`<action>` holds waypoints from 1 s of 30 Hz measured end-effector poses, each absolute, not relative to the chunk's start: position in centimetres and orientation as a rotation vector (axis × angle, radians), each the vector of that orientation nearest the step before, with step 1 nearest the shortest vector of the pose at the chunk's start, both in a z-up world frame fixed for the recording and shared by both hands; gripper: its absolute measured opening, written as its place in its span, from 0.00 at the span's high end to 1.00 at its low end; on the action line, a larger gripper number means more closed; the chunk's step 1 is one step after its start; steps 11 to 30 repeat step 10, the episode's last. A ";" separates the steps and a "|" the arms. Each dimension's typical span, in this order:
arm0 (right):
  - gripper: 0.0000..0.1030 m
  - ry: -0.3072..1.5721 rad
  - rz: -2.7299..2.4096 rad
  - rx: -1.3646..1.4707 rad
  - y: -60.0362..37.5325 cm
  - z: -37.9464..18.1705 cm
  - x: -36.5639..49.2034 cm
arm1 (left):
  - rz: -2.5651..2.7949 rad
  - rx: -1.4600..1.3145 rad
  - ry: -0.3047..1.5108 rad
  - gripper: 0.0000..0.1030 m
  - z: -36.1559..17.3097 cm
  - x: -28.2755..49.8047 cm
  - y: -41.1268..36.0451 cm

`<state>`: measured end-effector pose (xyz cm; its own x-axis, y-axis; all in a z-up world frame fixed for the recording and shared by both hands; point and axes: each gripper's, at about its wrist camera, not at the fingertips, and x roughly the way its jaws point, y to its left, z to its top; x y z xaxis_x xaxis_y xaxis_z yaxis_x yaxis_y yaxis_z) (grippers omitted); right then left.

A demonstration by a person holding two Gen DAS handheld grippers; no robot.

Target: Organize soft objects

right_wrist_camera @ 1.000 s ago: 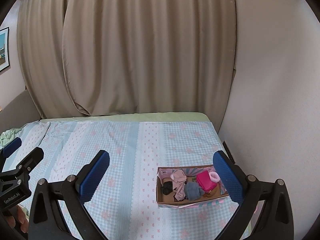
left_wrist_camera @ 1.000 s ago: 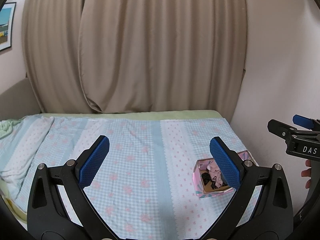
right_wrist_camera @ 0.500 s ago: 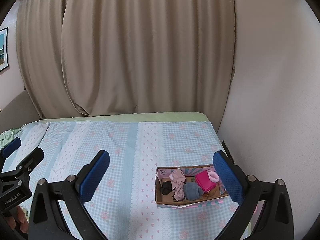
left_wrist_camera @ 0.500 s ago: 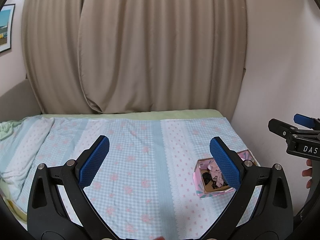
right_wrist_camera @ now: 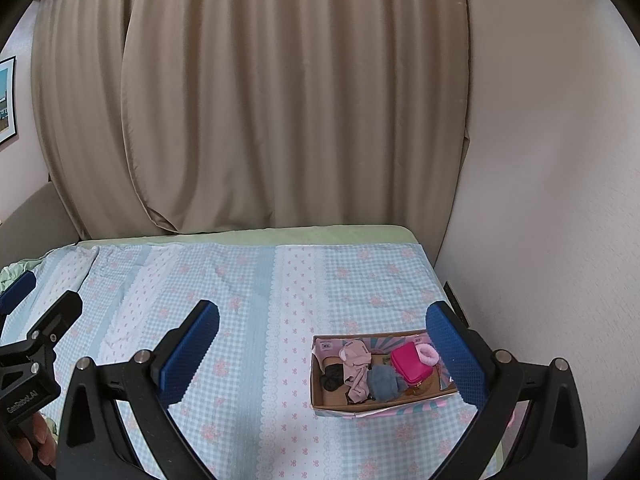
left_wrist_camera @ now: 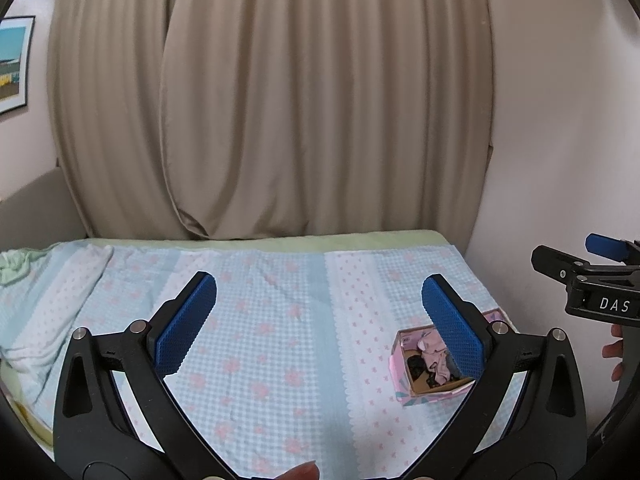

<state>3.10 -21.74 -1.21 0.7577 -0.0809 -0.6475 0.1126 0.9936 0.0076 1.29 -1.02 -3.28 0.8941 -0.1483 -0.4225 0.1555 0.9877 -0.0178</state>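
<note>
A shallow cardboard box (right_wrist_camera: 320, 394) with a pink patterned outside sits on the bed near the right wall. It also shows in the left wrist view (left_wrist_camera: 400, 360). In it lie a pink sock (right_wrist_camera: 356, 364), a black sock (right_wrist_camera: 333, 376), a grey sock (right_wrist_camera: 384, 380), a magenta pouch (right_wrist_camera: 410, 364) and a pink fluffy scrunchie (right_wrist_camera: 428, 354). My left gripper (left_wrist_camera: 320, 324) is open and empty, above the bed left of the box. My right gripper (right_wrist_camera: 322, 354) is open and empty, above and in front of the box.
The bed (right_wrist_camera: 256, 292) has a light-blue checked sheet with pink flowers. Beige curtains (right_wrist_camera: 280, 100) hang behind it. A white wall (right_wrist_camera: 540, 200) runs along the right side. A framed picture (left_wrist_camera: 14, 64) hangs at far left. Rumpled bedding (left_wrist_camera: 16, 268) lies at the bed's left edge.
Both views have shifted only slightly. The box sits a little lower in the right wrist view. Both grippers stay open and empty.
</note>
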 end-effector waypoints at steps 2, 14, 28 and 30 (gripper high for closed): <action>0.00 0.703 -0.106 0.047 -21.7 -1.2 3.1 | -0.160 0.014 0.439 0.01 -3.2 1.4 -0.9; 0.00 0.704 -0.106 0.048 -21.7 -1.2 3.1 | -0.162 0.011 0.433 0.01 -3.0 1.7 -0.7; 0.00 0.704 -0.106 0.048 -21.7 -1.2 3.1 | -0.162 0.011 0.433 0.01 -3.0 1.7 -0.7; 0.00 0.704 -0.106 0.048 -21.7 -1.2 3.1 | -0.162 0.011 0.433 0.01 -3.0 1.7 -0.7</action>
